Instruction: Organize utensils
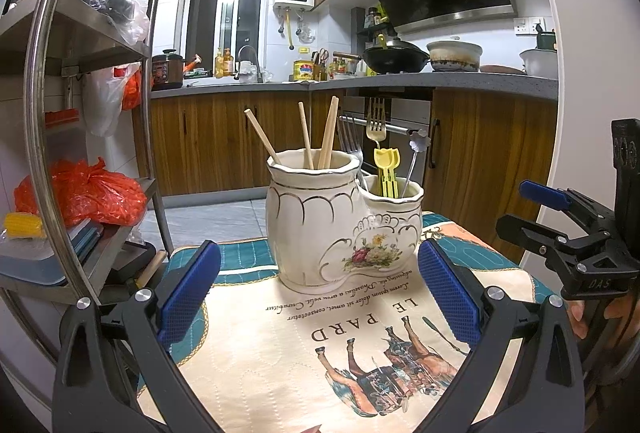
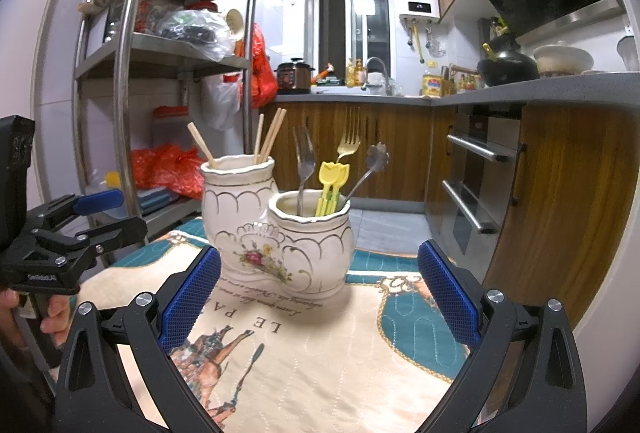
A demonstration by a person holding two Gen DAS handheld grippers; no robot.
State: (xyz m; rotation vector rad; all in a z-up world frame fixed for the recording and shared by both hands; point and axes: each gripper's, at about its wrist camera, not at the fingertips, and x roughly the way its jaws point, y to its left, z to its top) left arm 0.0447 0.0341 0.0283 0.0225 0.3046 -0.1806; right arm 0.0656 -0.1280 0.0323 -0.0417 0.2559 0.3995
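Note:
A white ceramic double holder (image 1: pixel 320 233) (image 2: pixel 276 233) with a flower print stands on a printed cloth. Its taller pot holds wooden chopsticks (image 1: pixel 326 133) (image 2: pixel 270 137). The shorter pot holds a steel fork (image 2: pixel 305 157), a gold fork (image 1: pixel 376 123) (image 2: pixel 349 143), yellow plastic picks (image 1: pixel 387 169) (image 2: pixel 332 181) and a flower-topped spoon (image 1: pixel 420 145) (image 2: pixel 376 157). My left gripper (image 1: pixel 318 293) is open, just short of the holder, with nothing between its blue pads. My right gripper (image 2: pixel 318 295) is open and empty too, facing the holder from the right.
The printed cloth (image 1: pixel 280 333) (image 2: pixel 320 353) covers a small table. A steel shelf rack (image 1: pixel 100 53) (image 2: pixel 168 53) with bags stands to the left. Kitchen counter (image 1: pixel 360 83) and wood cabinets lie behind, with oven handles (image 2: pixel 476 149) at right. A hand (image 2: pixel 48 317) grips the other tool.

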